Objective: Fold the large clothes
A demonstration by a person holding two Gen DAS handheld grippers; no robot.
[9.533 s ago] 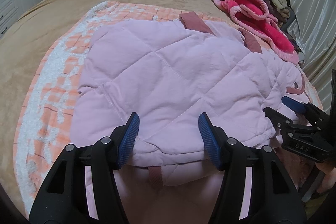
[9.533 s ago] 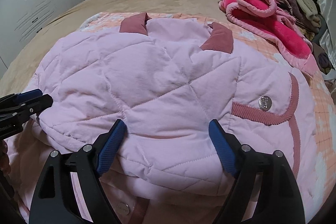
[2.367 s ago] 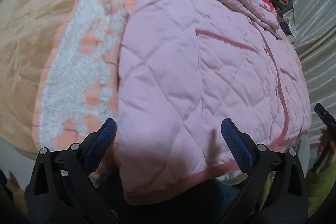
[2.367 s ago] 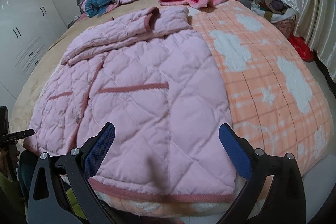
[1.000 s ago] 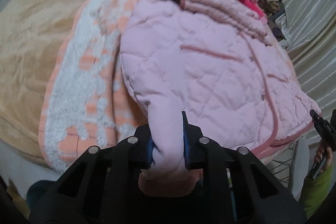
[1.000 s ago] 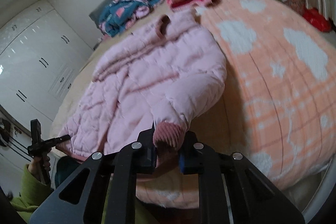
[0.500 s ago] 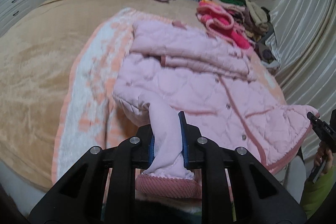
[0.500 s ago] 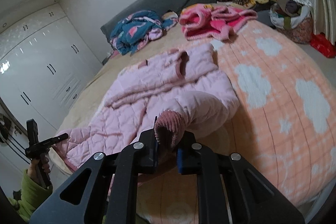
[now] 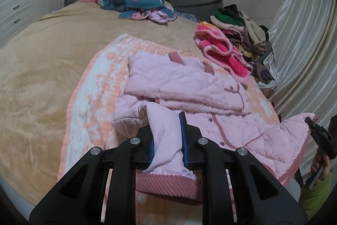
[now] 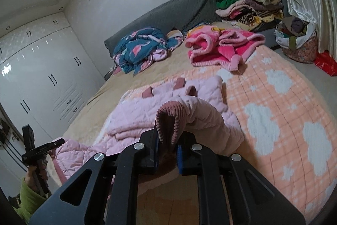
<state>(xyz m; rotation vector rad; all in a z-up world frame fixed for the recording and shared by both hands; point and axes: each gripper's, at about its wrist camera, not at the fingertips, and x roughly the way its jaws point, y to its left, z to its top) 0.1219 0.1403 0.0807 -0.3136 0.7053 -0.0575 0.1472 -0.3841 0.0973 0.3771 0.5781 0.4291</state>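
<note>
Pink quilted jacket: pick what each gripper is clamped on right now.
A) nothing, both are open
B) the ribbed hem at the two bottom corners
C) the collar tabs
B: the left gripper and right gripper each pinch a bottom corner of the pink quilted jacket, ribbed hem showing at the pads.

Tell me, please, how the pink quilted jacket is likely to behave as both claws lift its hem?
The pink quilted jacket is probably floppy: it sags between the left claw and right claw. Its padding suggests it is light but bulky, so folds may spring open. The ribbed hem likely grips well.
</note>
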